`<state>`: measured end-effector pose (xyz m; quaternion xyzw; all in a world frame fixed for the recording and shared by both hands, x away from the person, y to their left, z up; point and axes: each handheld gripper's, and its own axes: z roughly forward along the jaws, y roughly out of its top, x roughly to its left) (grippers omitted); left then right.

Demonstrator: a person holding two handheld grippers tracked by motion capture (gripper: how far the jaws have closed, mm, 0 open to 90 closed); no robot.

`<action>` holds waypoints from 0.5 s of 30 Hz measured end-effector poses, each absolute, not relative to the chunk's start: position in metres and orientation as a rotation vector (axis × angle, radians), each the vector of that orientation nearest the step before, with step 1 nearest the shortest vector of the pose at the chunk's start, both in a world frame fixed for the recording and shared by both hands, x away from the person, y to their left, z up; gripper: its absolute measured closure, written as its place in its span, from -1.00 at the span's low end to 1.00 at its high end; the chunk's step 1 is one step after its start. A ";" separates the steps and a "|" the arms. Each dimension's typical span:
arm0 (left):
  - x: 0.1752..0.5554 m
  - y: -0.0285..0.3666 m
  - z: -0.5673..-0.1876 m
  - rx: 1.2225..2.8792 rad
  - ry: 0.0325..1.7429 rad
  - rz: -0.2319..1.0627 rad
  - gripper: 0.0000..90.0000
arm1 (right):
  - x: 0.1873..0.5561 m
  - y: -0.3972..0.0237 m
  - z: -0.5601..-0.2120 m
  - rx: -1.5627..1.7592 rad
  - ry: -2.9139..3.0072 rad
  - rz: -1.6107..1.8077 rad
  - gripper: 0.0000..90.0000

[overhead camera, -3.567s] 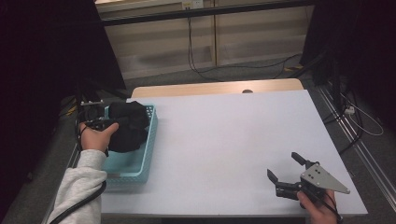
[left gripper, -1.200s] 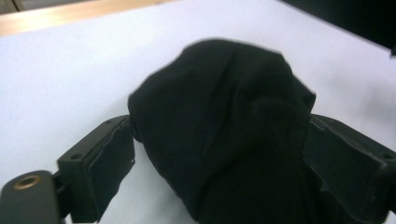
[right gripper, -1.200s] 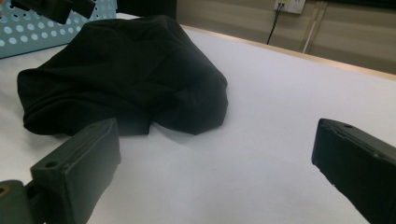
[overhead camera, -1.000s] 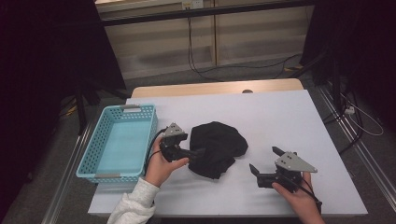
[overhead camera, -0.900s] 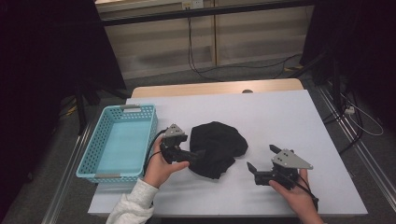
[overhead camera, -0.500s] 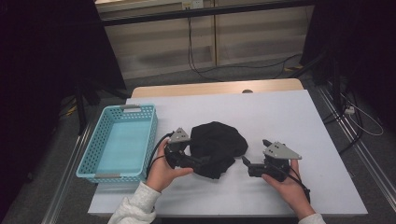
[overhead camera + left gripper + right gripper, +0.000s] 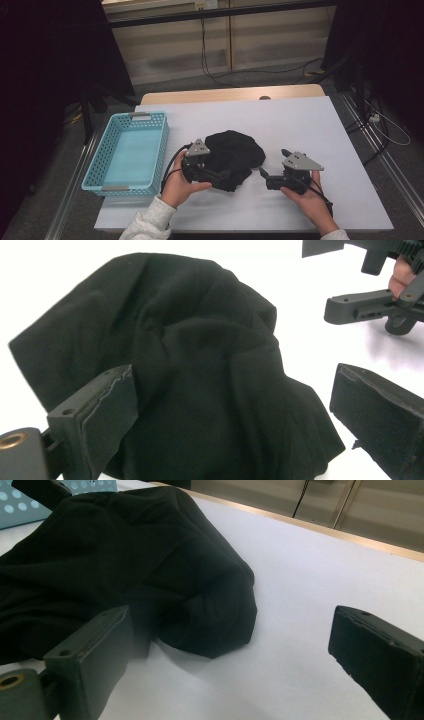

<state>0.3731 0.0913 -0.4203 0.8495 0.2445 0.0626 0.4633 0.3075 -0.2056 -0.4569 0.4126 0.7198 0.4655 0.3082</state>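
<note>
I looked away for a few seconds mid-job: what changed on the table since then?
The black cloth came out of the blue basket and now lies bunched on the white table. The left gripper has let go and stands open around its near edge. The right gripper moved in toward the cloth, open. The basket stayed put.

Dim room, white table [image 7: 320, 125]

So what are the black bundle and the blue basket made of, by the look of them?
Black bundle: soft matte fabric, likely a knit garment; it lies in loose folds and creases with no shine. Blue basket: looks like moulded plastic, light turquoise, with walls pierced by a regular grid of holes and a smooth floor.
</note>
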 end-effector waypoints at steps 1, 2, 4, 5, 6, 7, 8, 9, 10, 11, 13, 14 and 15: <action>0.372 0.091 -0.421 2.088 0.596 0.151 -0.88 | 0.308 -0.206 -0.457 1.092 1.902 1.227 -0.93; 0.372 0.090 -0.421 2.092 0.593 0.149 -0.87 | 0.308 -0.206 -0.457 1.095 1.899 1.228 -0.93; 0.371 0.089 -0.423 2.097 0.589 0.148 -0.85 | 0.309 -0.207 -0.456 1.101 1.890 1.229 -0.94; 0.371 0.089 -0.423 2.098 0.590 0.145 -0.84 | 0.309 -0.207 -0.456 1.103 1.890 1.228 -0.94; 0.371 0.089 -0.424 2.102 0.588 0.140 -0.82 | 0.309 -0.207 -0.457 1.103 1.891 1.228 -0.94; 0.371 0.089 -0.426 2.109 0.583 0.135 -0.80 | 0.310 -0.207 -0.457 1.103 1.893 1.226 -0.93; 0.371 0.088 -0.427 2.111 0.583 0.131 -0.77 | 0.310 -0.207 -0.457 1.102 1.895 1.223 -0.93; 0.371 0.088 -0.427 2.117 0.582 0.131 -0.77 | 0.310 -0.206 -0.457 1.103 1.897 1.221 -0.93; 0.371 0.087 -0.428 2.115 0.582 0.128 -0.77 | 0.310 -0.206 -0.457 1.102 1.898 1.222 -0.93; 0.371 0.087 -0.429 2.115 0.581 0.126 -0.77 | 0.309 -0.206 -0.457 1.103 1.899 1.222 -0.93; 0.371 0.086 -0.430 2.119 0.583 0.123 -0.77 | 0.309 -0.206 -0.457 1.104 1.900 1.224 -0.94; 0.371 0.086 -0.430 2.120 0.583 0.124 -0.76 | 0.309 -0.206 -0.457 1.104 1.900 1.222 -0.94; 0.371 0.086 -0.430 2.120 0.582 0.126 -0.76 | 0.308 -0.207 -0.457 1.104 1.900 1.223 -0.93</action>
